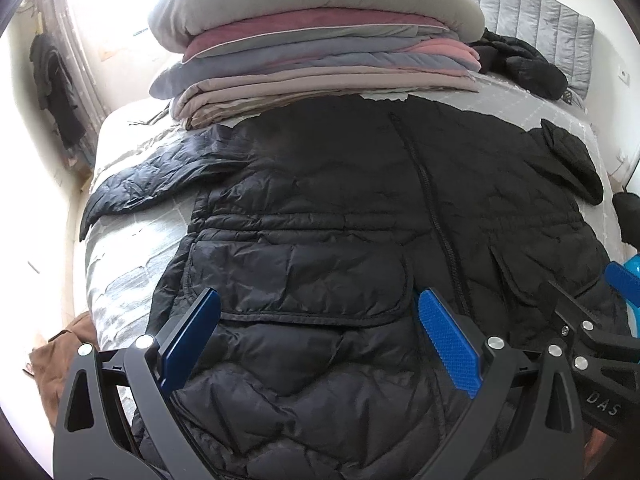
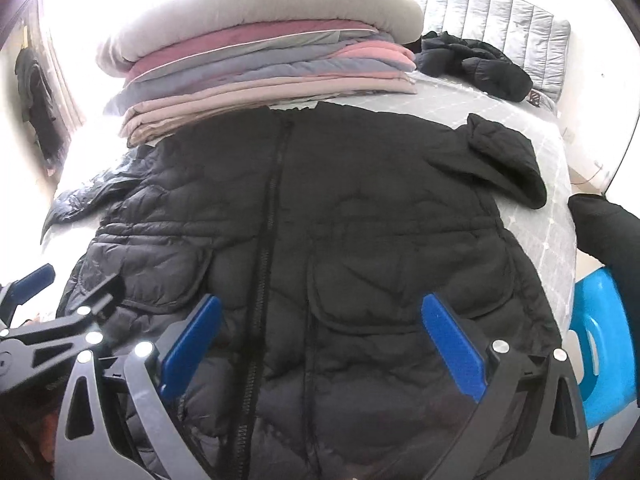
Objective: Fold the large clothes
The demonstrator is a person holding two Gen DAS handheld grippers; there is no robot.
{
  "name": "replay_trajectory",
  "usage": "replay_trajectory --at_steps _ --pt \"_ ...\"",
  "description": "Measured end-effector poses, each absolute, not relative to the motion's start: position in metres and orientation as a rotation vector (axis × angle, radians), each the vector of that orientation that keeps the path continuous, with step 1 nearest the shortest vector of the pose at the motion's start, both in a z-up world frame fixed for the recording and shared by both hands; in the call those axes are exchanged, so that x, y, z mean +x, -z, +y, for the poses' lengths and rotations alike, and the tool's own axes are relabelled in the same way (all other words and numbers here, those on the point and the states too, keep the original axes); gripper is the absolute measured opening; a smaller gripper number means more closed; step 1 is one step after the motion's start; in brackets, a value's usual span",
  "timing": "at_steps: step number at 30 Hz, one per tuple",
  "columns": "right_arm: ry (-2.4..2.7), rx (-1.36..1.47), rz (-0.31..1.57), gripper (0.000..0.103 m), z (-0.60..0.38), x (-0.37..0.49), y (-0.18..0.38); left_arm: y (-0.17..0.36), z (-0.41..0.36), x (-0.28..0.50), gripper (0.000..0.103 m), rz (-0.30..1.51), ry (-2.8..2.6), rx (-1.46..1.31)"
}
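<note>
A large black quilted puffer jacket (image 1: 340,208) lies spread front-up on the bed (image 1: 120,264), zip shut, hem towards me. Its left sleeve (image 1: 152,176) stretches out to the left; its right sleeve (image 2: 504,160) is bent near the bed's right edge. My left gripper (image 1: 318,312) hovers open over the jacket's lower left pocket, nothing between its blue fingers. My right gripper (image 2: 320,316) hovers open over the jacket (image 2: 340,220) near the zip and right pocket. Each gripper shows at the side of the other's view: the right gripper (image 1: 608,296), the left gripper (image 2: 48,280).
A tall stack of folded blankets (image 1: 312,52) sits at the bed's far end, touching the jacket's collar. Another dark garment (image 1: 520,64) lies beside a grey quilted pad (image 1: 532,12). A blue plastic chair (image 2: 600,340) stands right of the bed. Brown cloth (image 1: 64,360) lies low left.
</note>
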State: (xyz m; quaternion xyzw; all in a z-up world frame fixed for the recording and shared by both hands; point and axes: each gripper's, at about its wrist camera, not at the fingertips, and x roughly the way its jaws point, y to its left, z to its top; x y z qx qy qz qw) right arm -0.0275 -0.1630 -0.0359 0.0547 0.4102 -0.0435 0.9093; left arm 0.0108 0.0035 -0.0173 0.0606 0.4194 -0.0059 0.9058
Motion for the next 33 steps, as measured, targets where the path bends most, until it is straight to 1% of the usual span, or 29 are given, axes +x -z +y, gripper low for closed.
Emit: replay_trajectory --at_steps 33 --pt "0.066 0.125 0.833 0.097 -0.1629 -0.0296 0.0321 0.0205 0.0035 0.0106 0.096 0.883 0.021 0.121"
